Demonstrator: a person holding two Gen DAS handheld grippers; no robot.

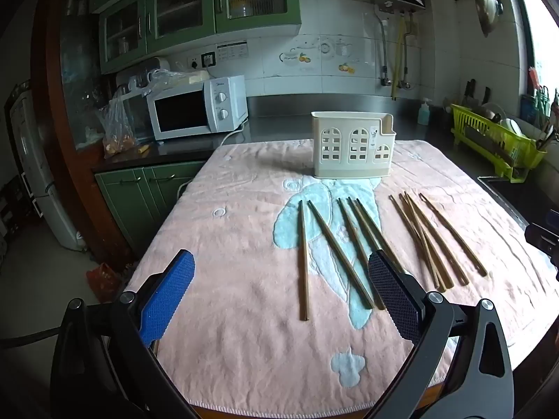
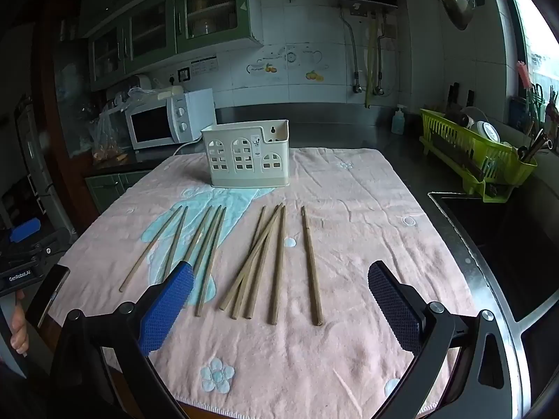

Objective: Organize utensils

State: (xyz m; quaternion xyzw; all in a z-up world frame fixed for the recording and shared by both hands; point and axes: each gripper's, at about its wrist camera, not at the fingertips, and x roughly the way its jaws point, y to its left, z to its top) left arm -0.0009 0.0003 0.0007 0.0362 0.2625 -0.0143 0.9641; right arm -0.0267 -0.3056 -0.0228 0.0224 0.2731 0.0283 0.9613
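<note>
Chopsticks (image 2: 276, 265) lying on the pink towel (image 2: 367, 209), long axes running near-to-far toward the holder (image 2: 249, 160). Right gripper (image 2: 281, 302) spread wide, nearest; left gripper (image 1: 281, 300) likewise spread, empty.

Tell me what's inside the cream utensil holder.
Through the arched cut-outs of the cream plastic utensil holder only its own far wall shows, no chopsticks. The solid base band hides the bottom, so something small lying there cannot be ruled out.
</note>
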